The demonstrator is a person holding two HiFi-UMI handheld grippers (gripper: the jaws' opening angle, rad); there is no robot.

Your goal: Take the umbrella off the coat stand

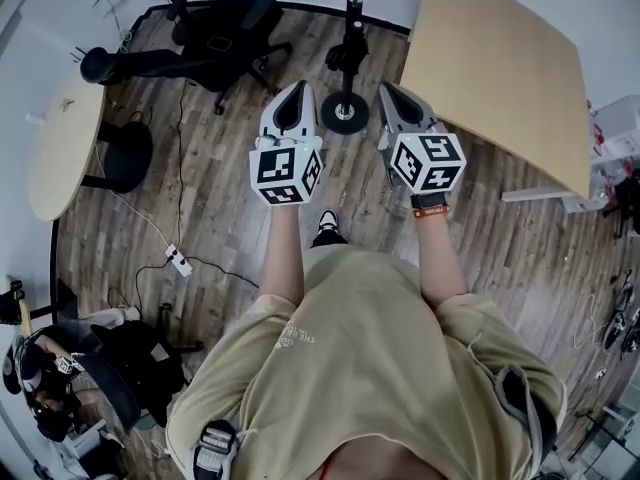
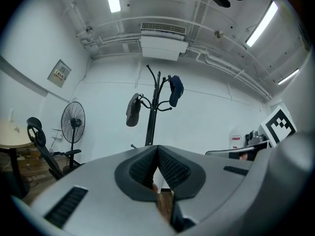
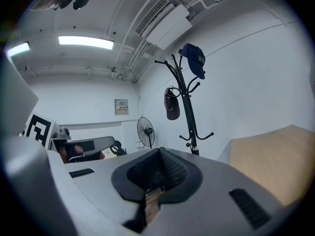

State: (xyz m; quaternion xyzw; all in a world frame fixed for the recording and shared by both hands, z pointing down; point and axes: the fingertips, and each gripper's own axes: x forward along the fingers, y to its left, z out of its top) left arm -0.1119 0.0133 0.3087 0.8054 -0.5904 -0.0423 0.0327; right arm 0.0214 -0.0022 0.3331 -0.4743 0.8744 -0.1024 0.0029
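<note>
A black coat stand (image 2: 152, 109) rises against the white wall ahead, and its round base (image 1: 345, 116) shows on the wood floor just beyond my hands. A folded dark umbrella (image 2: 133, 110) hangs from a hook on its left side; the right gripper view shows the umbrella (image 3: 172, 103) left of the pole. A blue cap (image 3: 195, 59) hangs higher up. My left gripper (image 1: 293, 93) and right gripper (image 1: 393, 93) point level at the stand, side by side and well short of it. Both have their jaws together with nothing between them.
A light wooden table (image 1: 500, 58) stands close on the right of the stand. A black office chair (image 1: 200, 48) and a round table (image 1: 60, 148) are at the left, with a floor fan (image 2: 73, 119) by the wall. A power strip (image 1: 180, 261) and cables lie on the floor.
</note>
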